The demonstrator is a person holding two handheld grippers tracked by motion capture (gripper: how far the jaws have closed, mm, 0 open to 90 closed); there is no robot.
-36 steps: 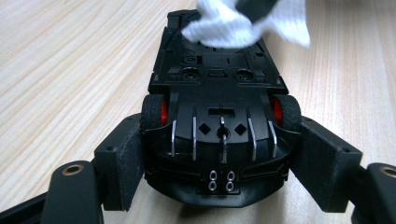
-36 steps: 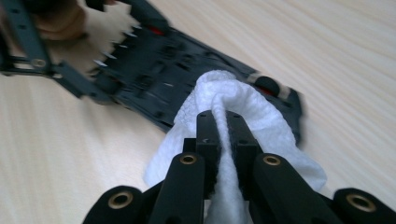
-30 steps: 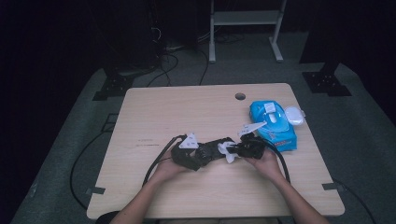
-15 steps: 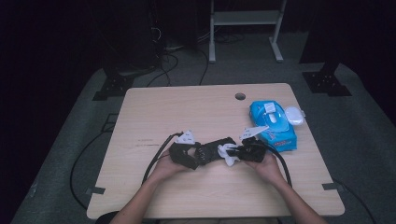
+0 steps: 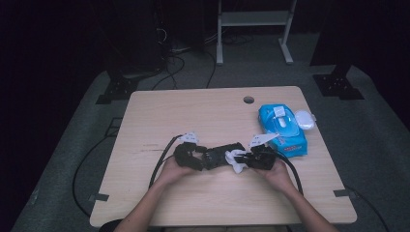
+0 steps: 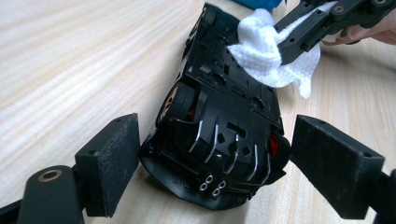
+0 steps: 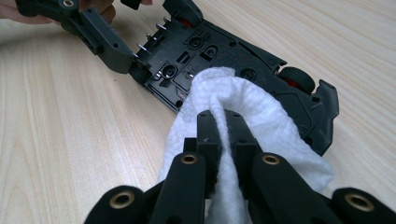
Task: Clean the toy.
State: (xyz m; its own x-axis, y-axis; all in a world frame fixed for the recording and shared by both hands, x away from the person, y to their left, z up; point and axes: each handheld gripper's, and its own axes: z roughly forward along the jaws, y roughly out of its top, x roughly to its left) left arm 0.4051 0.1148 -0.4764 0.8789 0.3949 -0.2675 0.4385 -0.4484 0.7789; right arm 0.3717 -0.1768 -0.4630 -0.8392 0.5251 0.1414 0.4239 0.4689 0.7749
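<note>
A black toy car (image 5: 220, 155) is tipped on its side near the table's front, its underside (image 6: 224, 107) turned toward both gripper cameras. My left gripper (image 6: 215, 154) spans the car's rear end. Its jaws have just been opening a little, and the pads (image 6: 116, 158) still touch the car's two sides. My right gripper (image 7: 223, 126) is shut on a crumpled white wipe (image 7: 252, 107) and presses it against the car's underside (image 7: 224, 51). In the high view the wipe (image 5: 235, 162) sits between the two hands.
A blue pack of wipes (image 5: 283, 130) with a white lid (image 5: 303, 118) lies on the wooden table (image 5: 193, 111) at the right, just behind my right hand. A cable hole (image 5: 248, 100) is near the far edge. Cables trail off both grippers toward the front.
Both hands have stayed in about the same place at the table's front. The wipe has shifted slightly on the car's underside.
</note>
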